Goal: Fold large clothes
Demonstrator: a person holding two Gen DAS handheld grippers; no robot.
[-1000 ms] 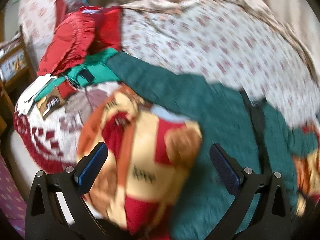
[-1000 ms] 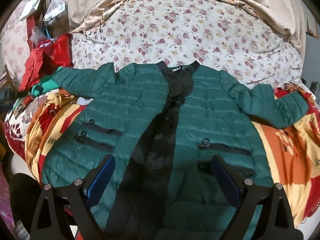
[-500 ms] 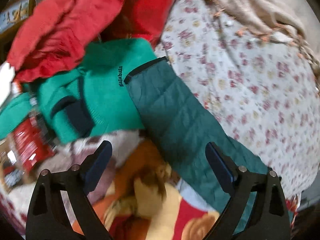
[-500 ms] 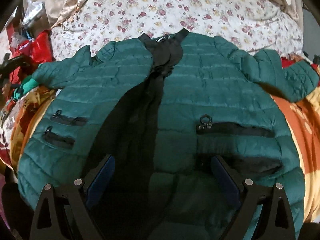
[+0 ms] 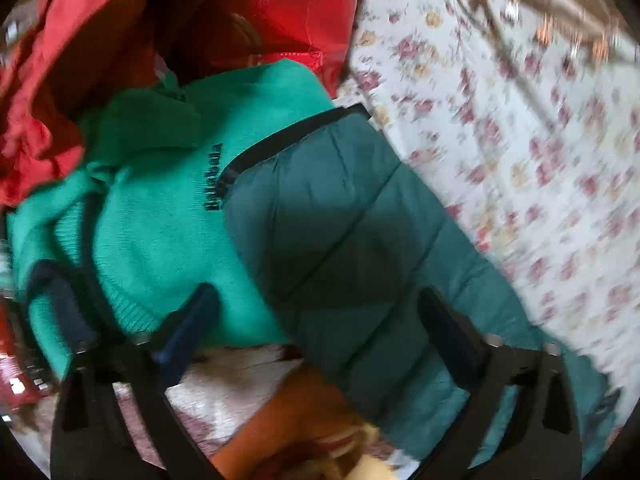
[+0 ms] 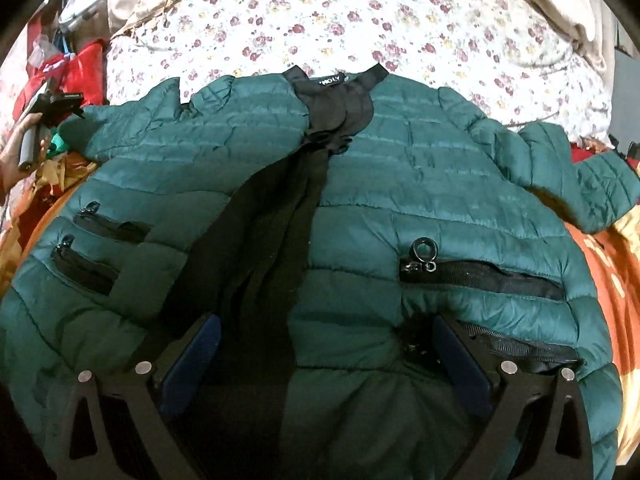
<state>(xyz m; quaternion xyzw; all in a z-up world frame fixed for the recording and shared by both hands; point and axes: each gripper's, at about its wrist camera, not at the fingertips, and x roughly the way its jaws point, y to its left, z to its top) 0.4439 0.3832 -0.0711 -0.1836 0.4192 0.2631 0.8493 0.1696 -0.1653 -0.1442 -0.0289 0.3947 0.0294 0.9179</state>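
The green puffer jacket [image 6: 400, 184] lay spread across the frame's middle. The right claw [image 6: 326, 354] gaped above its hem. The left claw [image 5: 320, 328] gaped over its sleeve [image 5: 344, 240].

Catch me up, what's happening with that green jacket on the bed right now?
The green jacket lies spread front-up on the flowered bedsheet, unzipped, nothing folded yet. The right tongs hover open over its lower front. The left tongs are open above the jacket's sleeve, whose cuff lies against a bright green sweater beside some red clothes. Neither pair grips anything.
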